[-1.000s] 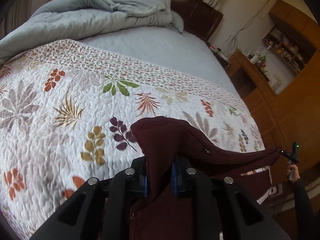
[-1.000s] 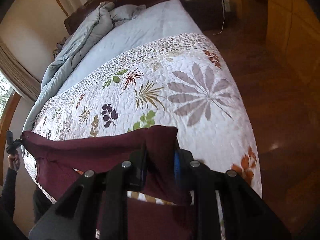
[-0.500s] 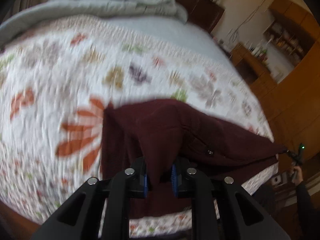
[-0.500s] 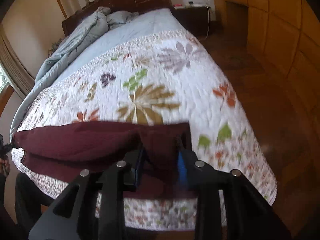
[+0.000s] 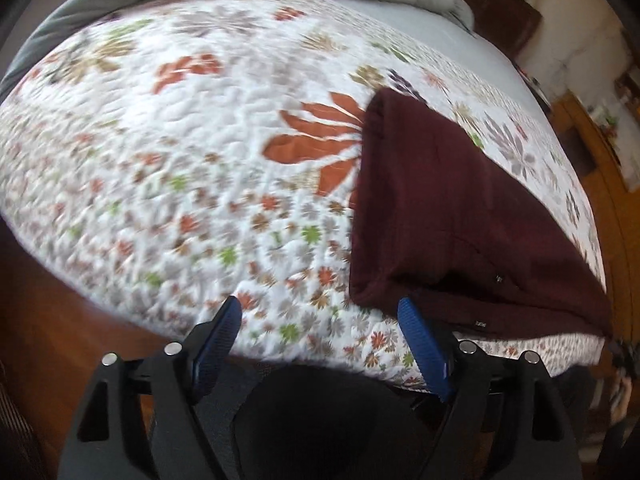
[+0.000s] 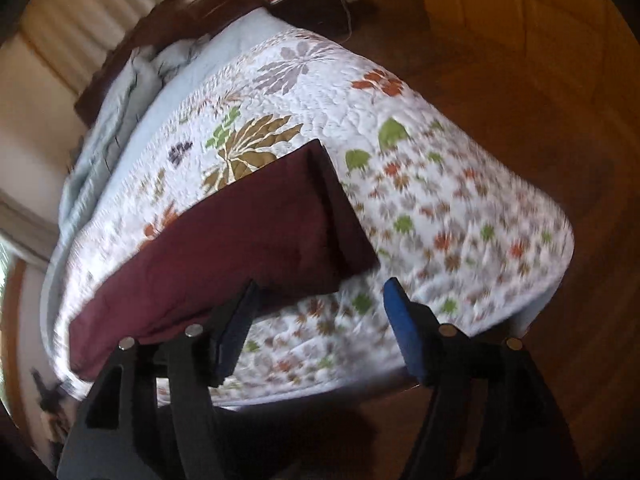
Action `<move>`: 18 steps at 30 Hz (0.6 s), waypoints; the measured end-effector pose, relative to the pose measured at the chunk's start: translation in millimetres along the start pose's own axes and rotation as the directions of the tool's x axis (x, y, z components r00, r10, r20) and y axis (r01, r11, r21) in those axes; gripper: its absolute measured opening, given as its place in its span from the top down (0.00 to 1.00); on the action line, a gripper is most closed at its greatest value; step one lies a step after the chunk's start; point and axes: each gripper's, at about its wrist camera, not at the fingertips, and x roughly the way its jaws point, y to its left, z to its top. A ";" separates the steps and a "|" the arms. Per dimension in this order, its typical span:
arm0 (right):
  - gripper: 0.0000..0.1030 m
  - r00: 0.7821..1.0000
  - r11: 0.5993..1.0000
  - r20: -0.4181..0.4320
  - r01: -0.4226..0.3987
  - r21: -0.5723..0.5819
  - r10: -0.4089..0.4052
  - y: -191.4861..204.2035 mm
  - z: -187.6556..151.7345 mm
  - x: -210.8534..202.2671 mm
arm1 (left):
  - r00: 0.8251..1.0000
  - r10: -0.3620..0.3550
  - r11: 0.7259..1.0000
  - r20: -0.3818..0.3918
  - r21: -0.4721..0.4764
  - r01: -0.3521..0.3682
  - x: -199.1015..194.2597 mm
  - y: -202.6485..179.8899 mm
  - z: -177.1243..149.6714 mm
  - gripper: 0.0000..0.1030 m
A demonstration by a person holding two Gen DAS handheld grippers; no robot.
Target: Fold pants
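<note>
Floral quilt (image 5: 192, 128) covers the bed's foot end. Along its near edge the maroon pants (image 5: 452, 216) lie folded into a long band. Both jaws have just been opening: the left gripper (image 5: 320, 332) and right gripper (image 6: 320, 312) gape wide, holding nothing, just off the cloth.

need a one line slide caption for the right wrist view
Right gripper, jaws just opened and empty, above maroon pants lying folded on the floral quilt at the bed's foot.
</note>
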 end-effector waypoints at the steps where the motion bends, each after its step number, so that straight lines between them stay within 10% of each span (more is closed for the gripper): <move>1: 0.35 1.000 0.999 0.002 -0.026 0.034 0.026 -2.4 -2.5 -2.3 | 0.999 -0.044 0.999 0.021 -0.017 0.044 -8.6 -2.7 -2.2 0.21; 3: 0.32 0.993 0.985 0.019 -0.118 0.125 0.117 -5.9 -9.8 -6.1 | 0.976 -0.207 0.976 0.068 -0.060 0.211 -21.2 -14.0 -7.1 0.20; 6: 0.29 0.974 0.950 0.050 -0.225 0.219 0.219 -4.4 -19.3 -5.2 | 0.898 -0.433 0.884 0.080 -0.159 0.440 -7.7 -30.5 -5.6 0.17; 18: 0.28 0.966 0.946 0.022 -0.256 0.202 0.257 23.7 -25.1 10.4 | 0.892 -0.433 0.816 0.127 -0.364 0.448 55.8 -16.6 29.5 0.27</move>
